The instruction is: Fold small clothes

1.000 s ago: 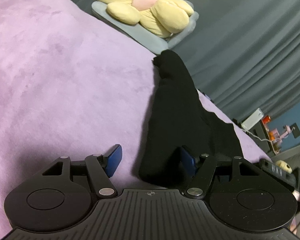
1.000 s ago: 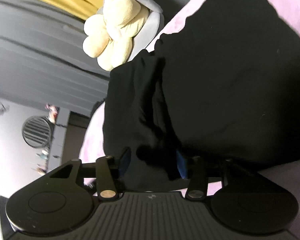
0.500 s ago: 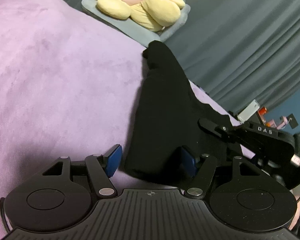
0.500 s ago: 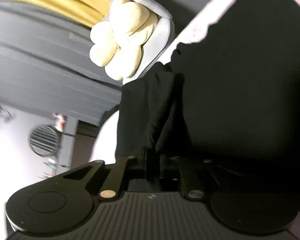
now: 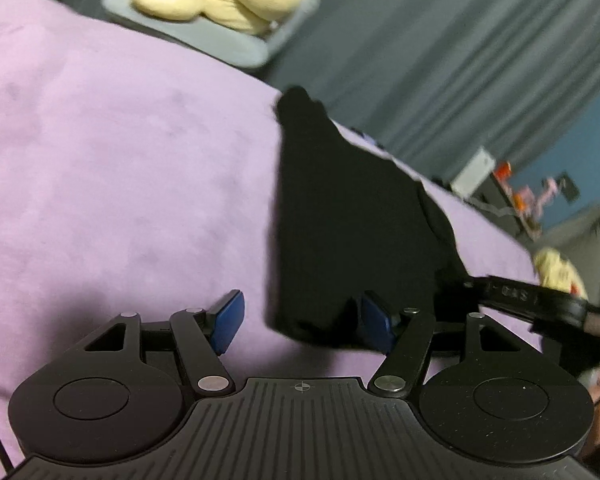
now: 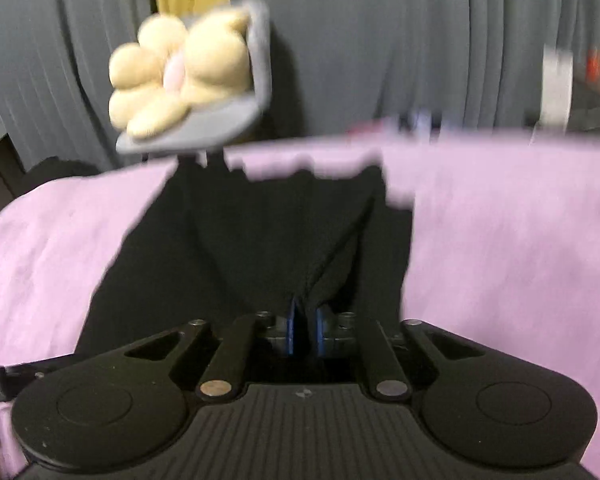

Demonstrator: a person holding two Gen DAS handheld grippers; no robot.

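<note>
A small black garment (image 5: 348,220) lies on the purple blanket (image 5: 120,168). My left gripper (image 5: 300,322) is open, and the garment's near corner lies between its blue pads, close to the right pad (image 5: 374,326). My right gripper (image 6: 304,330) is shut on a pinched fold of the black garment (image 6: 268,240), which spreads out ahead of it on the blanket (image 6: 500,240). The right gripper also shows in the left wrist view (image 5: 540,300), at the garment's right edge.
A yellow flower plush on a grey cushion (image 5: 220,4) sits at the far edge of the bed; it also shows in the right wrist view (image 6: 180,80). Grey curtains (image 6: 380,40) hang behind. Small clutter (image 5: 520,196) stands beyond the bed at the right.
My right gripper closed on the garment's fold and swung round, lifting the fold. The garment's near corner shifted right between my open left fingers.
</note>
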